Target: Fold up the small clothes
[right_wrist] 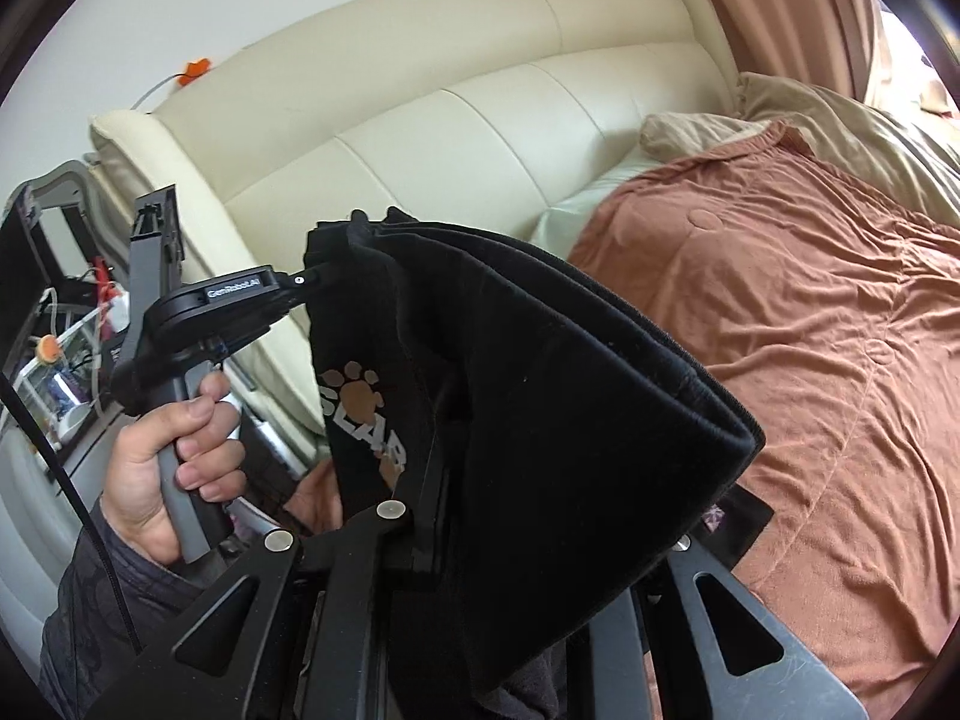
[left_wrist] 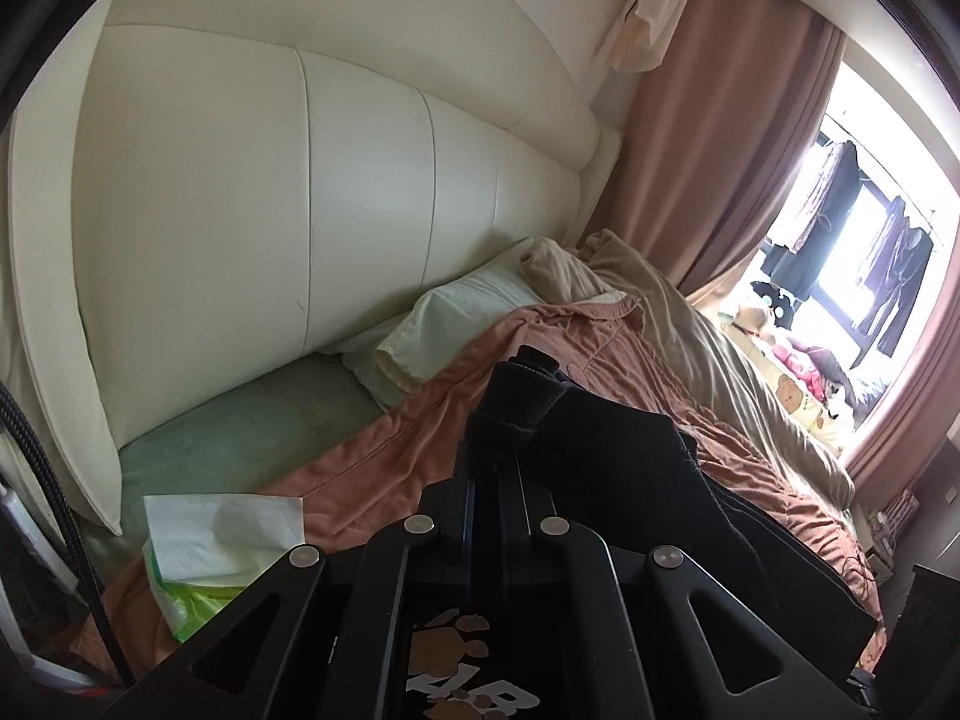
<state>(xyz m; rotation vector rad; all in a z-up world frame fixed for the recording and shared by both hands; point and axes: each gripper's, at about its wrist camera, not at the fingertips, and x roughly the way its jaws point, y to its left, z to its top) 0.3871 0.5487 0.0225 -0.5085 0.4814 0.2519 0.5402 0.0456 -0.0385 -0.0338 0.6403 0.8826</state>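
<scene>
Above bed [right_wrist: 810,330]: black garment [right_wrist: 540,390] stretched between left gripper [right_wrist: 324,270], right gripper [right_wrist: 708,432], both clamped.

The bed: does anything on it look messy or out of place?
Yes. The rust-coloured blanket lies wrinkled, beige bedding is bunched near the pillow, and a green-and-white packet sits by the headboard. Nothing looks spilled or damaged.
</scene>
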